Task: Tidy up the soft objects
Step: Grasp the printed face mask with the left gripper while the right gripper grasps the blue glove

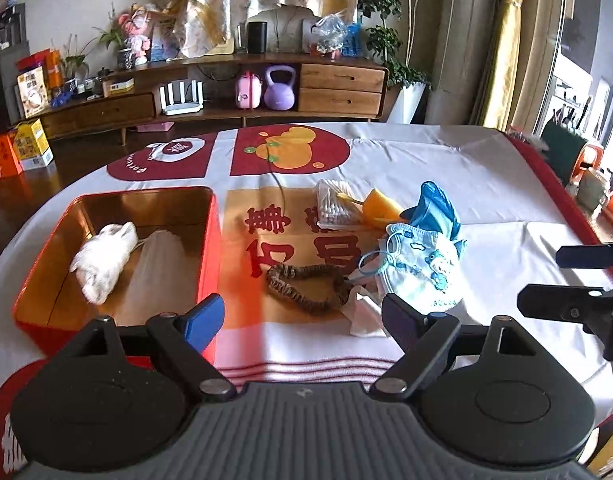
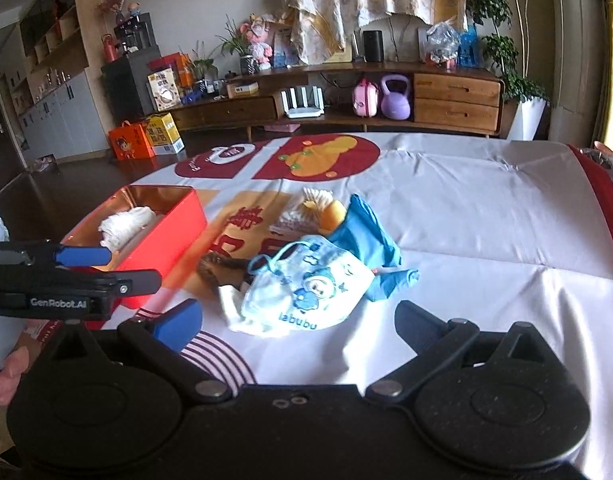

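Mid-sort: towel already in red box [image 1: 204, 240] at left. Both grippers, left [image 1: 302, 320] and right [image 2: 298, 326], spread, empty. Next, probably: pinch face mask [image 2: 306, 288] or brown hair band [image 1: 306, 286], carry left to box.

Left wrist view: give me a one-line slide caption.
Open left tongs above the brown scrunchie, red tin with white cloth alongside, face mask nearby.

My fingers [image 1: 204, 326] carry blue pads on black arms. The box [image 1: 210, 256] beside them is red outside and gold inside, with a white cloth [image 1: 102, 260] in it. On the white tablecloth [image 1: 446, 168], printed with dark red and orange shapes, lie a brown hair band [image 1: 306, 284], a pale blue mask [image 2: 306, 292] with cartoon figures, a blue garment [image 2: 362, 232] and a yellow sponge [image 1: 380, 206].
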Action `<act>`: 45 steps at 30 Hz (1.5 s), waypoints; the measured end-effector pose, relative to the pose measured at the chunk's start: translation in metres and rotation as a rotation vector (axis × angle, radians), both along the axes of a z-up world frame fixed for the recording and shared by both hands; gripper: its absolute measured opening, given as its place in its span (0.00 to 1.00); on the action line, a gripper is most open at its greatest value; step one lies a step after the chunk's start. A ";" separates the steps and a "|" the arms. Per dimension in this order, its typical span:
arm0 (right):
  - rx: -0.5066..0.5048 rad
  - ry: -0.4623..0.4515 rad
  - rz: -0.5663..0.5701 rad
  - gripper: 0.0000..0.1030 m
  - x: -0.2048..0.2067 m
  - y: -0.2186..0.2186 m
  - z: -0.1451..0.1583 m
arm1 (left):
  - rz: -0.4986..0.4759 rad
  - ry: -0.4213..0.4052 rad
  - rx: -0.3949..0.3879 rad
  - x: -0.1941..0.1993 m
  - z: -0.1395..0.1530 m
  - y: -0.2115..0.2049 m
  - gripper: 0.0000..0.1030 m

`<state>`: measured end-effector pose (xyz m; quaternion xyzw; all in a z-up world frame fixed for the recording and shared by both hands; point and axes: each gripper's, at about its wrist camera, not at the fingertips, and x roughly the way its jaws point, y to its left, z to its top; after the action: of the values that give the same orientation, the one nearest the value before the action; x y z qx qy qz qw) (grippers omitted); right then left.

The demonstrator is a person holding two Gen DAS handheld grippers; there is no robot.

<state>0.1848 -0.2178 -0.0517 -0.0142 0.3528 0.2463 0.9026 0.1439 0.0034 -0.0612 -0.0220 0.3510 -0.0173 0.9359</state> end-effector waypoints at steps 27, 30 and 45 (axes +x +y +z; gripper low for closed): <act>-0.103 0.010 -0.035 0.84 0.107 0.003 -0.029 | -0.233 0.040 -0.034 0.065 -0.034 -0.064 0.83; -0.119 0.014 -0.026 0.81 0.115 0.008 -0.033 | -0.285 0.059 -0.024 0.074 -0.041 -0.077 0.83; -0.133 0.028 0.009 0.71 0.134 0.023 -0.044 | -0.395 0.022 0.175 0.081 -0.069 -0.110 0.83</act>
<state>0.3189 -0.1945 -0.0958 -0.0725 0.3810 0.2267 0.8934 0.2254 -0.1065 -0.1303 0.1283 0.3587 -0.1693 0.9090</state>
